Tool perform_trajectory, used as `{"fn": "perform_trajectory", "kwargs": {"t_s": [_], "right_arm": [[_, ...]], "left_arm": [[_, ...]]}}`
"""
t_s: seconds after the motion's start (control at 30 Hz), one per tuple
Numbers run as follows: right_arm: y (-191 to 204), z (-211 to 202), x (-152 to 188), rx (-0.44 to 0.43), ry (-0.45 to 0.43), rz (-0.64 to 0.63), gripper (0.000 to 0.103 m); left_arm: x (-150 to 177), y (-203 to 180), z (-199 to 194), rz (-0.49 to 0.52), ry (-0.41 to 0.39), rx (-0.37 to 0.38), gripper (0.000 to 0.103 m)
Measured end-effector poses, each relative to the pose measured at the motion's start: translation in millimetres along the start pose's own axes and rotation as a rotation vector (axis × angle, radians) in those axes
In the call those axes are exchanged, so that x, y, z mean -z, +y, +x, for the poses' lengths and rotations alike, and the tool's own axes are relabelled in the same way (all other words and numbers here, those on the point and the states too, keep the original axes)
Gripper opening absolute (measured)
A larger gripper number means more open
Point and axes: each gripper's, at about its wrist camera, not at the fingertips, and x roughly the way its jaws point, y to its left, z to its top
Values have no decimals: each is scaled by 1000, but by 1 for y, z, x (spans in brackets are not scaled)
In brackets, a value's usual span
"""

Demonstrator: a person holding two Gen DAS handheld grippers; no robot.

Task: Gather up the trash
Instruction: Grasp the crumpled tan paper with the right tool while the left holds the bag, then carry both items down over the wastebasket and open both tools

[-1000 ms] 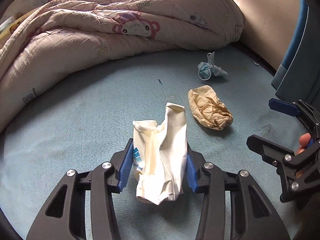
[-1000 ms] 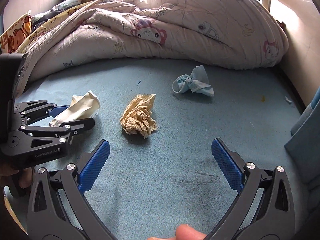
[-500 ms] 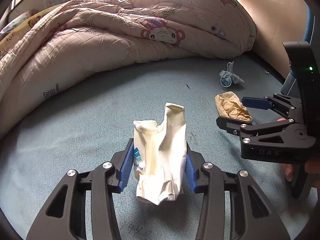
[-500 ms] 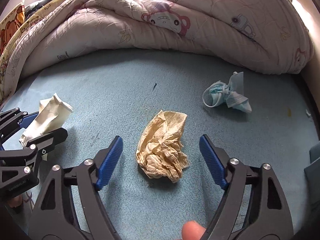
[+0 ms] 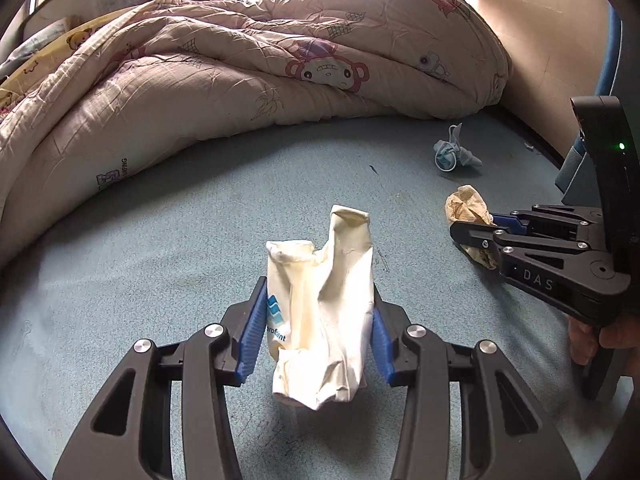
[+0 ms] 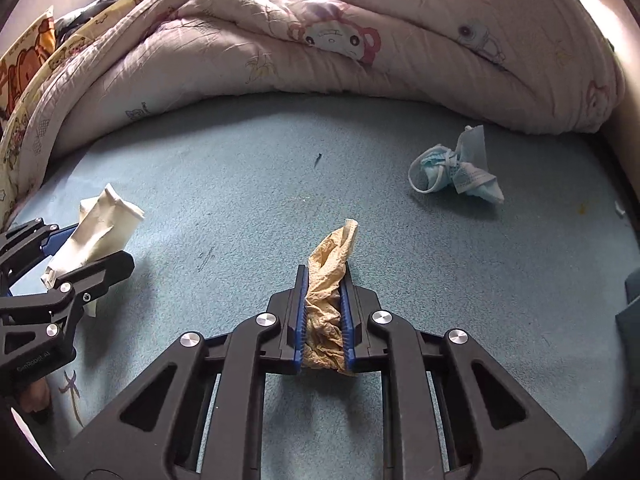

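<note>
My left gripper is shut on a crumpled white paper wrapper with blue print, held just above the blue bed sheet. The wrapper also shows at the left of the right wrist view. My right gripper is shut on a crumpled tan paper napkin; the napkin also shows in the left wrist view between the right gripper's fingers. A crumpled blue face mask lies loose on the sheet, far right, also in the left wrist view.
A bunched pink cartoon-print quilt fills the far side of the bed. A wall runs along the right. A blue-grey object sits at the right edge.
My right gripper has moved forward over the tan napkin and shut on it. My left gripper has kept its hold on the white wrapper.
</note>
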Motion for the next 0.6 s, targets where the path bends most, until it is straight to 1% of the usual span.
{"fn": "perform_trajectory", "kwargs": {"t_s": [0.1, 0.33, 0.6], "right_arm": [[5, -13, 6, -7, -23, -15, 12], [17, -72, 34, -95, -80, 3, 12], [44, -134, 79, -104, -112, -35, 12]], "left_arm": [[5, -4, -9, -7, -4, 5, 44], [21, -13, -43, -18, -31, 20, 44], [63, -32, -88, -17, -44, 34, 44]]}}
